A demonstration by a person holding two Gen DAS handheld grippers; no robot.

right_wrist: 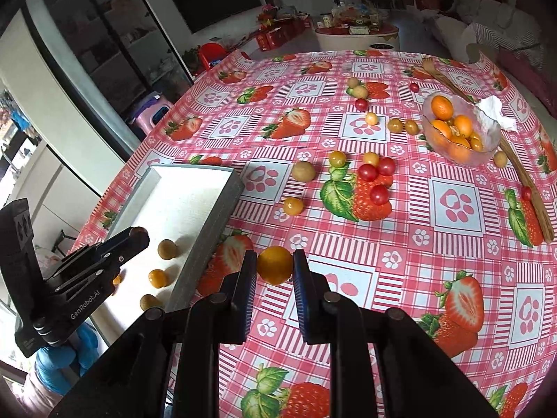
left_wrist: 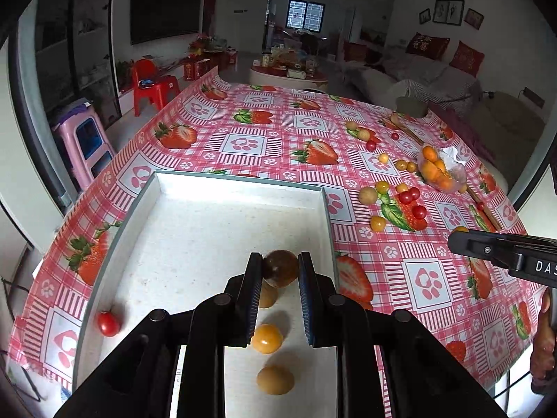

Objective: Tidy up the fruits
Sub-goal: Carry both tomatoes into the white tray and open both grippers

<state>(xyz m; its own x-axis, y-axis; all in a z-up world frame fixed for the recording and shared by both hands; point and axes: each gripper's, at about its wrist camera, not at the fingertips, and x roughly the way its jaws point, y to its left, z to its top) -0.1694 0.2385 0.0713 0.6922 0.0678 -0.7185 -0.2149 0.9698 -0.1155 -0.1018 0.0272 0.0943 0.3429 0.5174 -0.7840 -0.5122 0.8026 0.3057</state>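
My left gripper [left_wrist: 280,266] is shut on a dark brown round fruit [left_wrist: 280,267] and holds it over the white tray [left_wrist: 240,188]. Below it in the tray lie a yellow tomato [left_wrist: 267,338], a tan fruit [left_wrist: 275,379], another partly hidden fruit and a red tomato [left_wrist: 108,324] in the left corner. My right gripper [right_wrist: 275,266] is shut on an orange kumquat [right_wrist: 275,265] just above the tablecloth, right of the tray [right_wrist: 209,223]. The left gripper [right_wrist: 134,240] shows over the tray in the right wrist view.
Loose cherry tomatoes [right_wrist: 377,174], yellow tomatoes [right_wrist: 293,206] and tan fruits [right_wrist: 303,170] lie scattered on the strawberry tablecloth. A glass bowl of kumquats [right_wrist: 459,132] with a tissue and a wooden spoon [right_wrist: 529,188] sit at the right. Stools and a sofa stand beyond the table.
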